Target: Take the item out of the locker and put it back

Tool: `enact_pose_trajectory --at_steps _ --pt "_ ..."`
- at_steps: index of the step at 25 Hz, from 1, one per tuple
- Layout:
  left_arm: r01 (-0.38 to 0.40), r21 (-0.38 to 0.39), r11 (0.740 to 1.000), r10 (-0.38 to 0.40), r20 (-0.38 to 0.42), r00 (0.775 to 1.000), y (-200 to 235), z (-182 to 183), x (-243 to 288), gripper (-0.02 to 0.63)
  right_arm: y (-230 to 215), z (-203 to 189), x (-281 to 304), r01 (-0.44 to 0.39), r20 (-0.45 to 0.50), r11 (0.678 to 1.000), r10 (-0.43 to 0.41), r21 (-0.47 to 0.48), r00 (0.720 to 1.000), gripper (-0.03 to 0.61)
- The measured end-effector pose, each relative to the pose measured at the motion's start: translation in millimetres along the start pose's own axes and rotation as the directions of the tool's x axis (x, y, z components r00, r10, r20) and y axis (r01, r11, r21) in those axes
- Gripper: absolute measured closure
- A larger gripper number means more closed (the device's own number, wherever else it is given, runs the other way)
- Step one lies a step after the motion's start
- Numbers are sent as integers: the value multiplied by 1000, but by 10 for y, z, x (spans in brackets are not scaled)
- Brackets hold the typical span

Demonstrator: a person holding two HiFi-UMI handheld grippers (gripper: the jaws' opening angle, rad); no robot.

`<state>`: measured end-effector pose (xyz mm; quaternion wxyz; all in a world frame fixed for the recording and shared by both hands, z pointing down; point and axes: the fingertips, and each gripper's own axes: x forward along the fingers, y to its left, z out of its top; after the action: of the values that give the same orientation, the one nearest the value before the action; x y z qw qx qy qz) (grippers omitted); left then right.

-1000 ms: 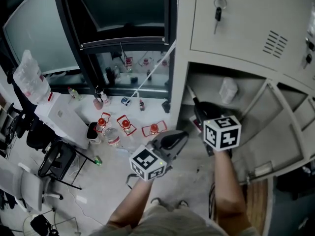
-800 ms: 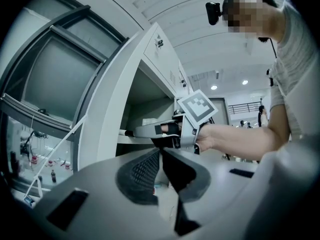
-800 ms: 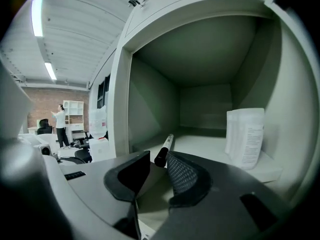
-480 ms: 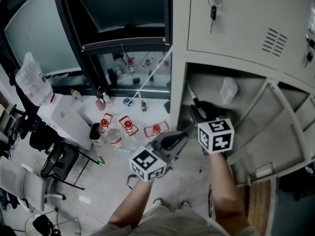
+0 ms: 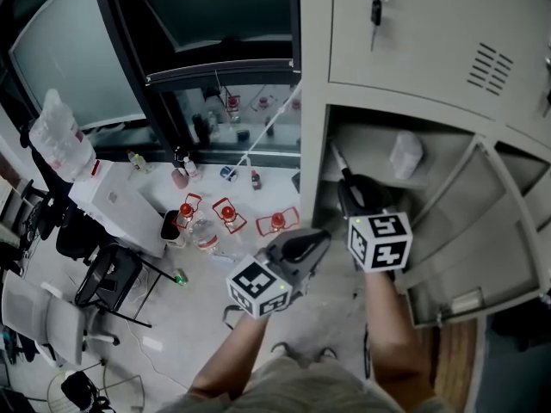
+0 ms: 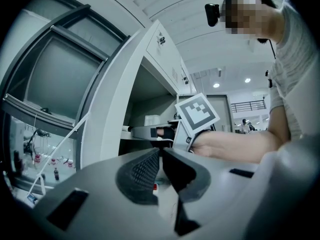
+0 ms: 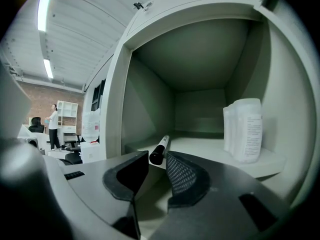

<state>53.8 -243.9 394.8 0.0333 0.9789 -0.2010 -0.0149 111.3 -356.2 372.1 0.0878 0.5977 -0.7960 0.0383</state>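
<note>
**Left gripper** [image 6: 161, 154]: held outside the locker [image 5: 312, 144], at about 7 o'clock from its open compartment. Its jaws are pressed together with nothing between them.

**Marker** [image 7: 160, 149]: the task's item. It lies on the shelf floor at the compartment's left side, and its dark end points out toward the opening.

**Right gripper** [image 7: 157, 157]: reaches into the compartment mouth. Its jaws stand wide and are closing. The marker's near end sits at the gap between the tips, but neither pad presses on it, so nothing is gripped.

**White packet** [image 7: 245, 129]: stands upright at 3 o'clock from the marker, well apart from it.

**Hazards (judged):**
- The marker is round and lies close to the shelf's front lip. A pad that meets only one side of its end could roll it sideways or off the edge.
- A pinch on the very tip alone would likely let the marker pivot and slip.
- The open door [image 5: 482, 222], at 3 o'clock from the right gripper, could catch the forearm on the way out.

**Views compared:**
- Only the right gripper view shows the gap between the pads and the marker's end.
- Only the head view shows both grippers at once, the open door, and the keys [image 5: 376, 11] at 12 o'clock.
- The left gripper view alone shows its own jaws shut, and it sees the right gripper from the side.
</note>
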Motion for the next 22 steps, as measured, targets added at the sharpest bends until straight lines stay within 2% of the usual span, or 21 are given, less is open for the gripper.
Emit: enact_pose_trajectory --at_steps 4,11,22 --pt "-8 -10 1000 8 -13 1000 -17 -17 7 603 -34 25 -3 15 30 1000 -15 -2 999 503" --pt "-18 -26 1000 18 -8 1000 11 -57 -4 603 -70 66 -110 -44 118 997 37 58 992 506" --pt "-13 -14 1000 13 -12 1000 -63 -60 48 603 -64 136 -549 -106 231 994 94 40 968 506"
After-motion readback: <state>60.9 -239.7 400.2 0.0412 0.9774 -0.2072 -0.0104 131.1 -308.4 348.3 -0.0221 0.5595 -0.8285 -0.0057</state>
